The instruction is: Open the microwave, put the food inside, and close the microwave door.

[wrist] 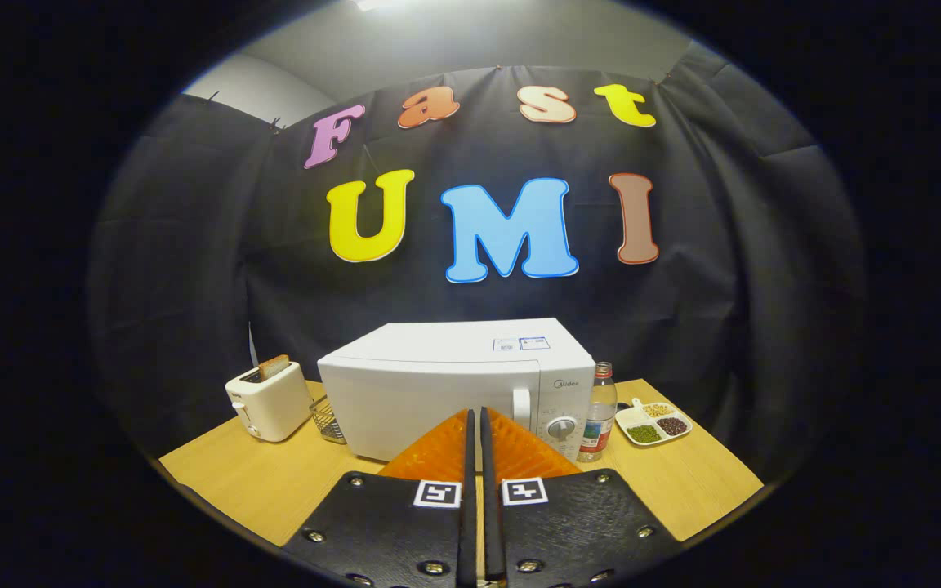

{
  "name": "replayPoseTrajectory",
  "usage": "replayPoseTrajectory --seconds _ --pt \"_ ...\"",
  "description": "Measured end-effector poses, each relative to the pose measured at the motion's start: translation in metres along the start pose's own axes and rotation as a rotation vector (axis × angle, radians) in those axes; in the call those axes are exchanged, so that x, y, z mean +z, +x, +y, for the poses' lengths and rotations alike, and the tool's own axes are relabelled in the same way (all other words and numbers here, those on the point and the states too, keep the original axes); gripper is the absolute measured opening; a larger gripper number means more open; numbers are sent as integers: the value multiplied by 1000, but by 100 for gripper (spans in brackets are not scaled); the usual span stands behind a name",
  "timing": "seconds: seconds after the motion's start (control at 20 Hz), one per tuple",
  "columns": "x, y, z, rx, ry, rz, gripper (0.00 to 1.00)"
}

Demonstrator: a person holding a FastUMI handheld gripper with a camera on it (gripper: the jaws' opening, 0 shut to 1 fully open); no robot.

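A white microwave (438,384) stands on the wooden table just beyond my fingers, its door shut and its handle (522,407) next to the dial panel. My gripper (474,415) is shut with nothing between its fingers, its tips in front of the lower part of the door, near the handle. A white divided dish (653,424) with beans and grains in its three compartments lies on the table to the right of the microwave.
A white toaster (269,399) with a slice of bread in it stands left of the microwave, and a small wire basket (328,419) sits between them. A clear bottle (599,413) stands right beside the microwave's dial panel. The wooden table (258,482) ends near my fingers.
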State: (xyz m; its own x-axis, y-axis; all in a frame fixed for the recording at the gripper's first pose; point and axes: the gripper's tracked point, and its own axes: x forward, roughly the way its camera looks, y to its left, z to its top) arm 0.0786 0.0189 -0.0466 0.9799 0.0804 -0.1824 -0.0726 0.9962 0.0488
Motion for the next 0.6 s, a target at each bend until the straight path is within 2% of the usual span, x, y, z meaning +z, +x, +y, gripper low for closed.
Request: replayPoseTrajectory --seconds 0.15,0.25,0.45,0.6 --pt "3 -34 3 -4 -9 -20 4" --pt "3 -52 13 25 0 -29 11" --pt "-1 -73 9 -17 -28 -56 99" --pt "2 -80 6 -26 -25 -60 97"
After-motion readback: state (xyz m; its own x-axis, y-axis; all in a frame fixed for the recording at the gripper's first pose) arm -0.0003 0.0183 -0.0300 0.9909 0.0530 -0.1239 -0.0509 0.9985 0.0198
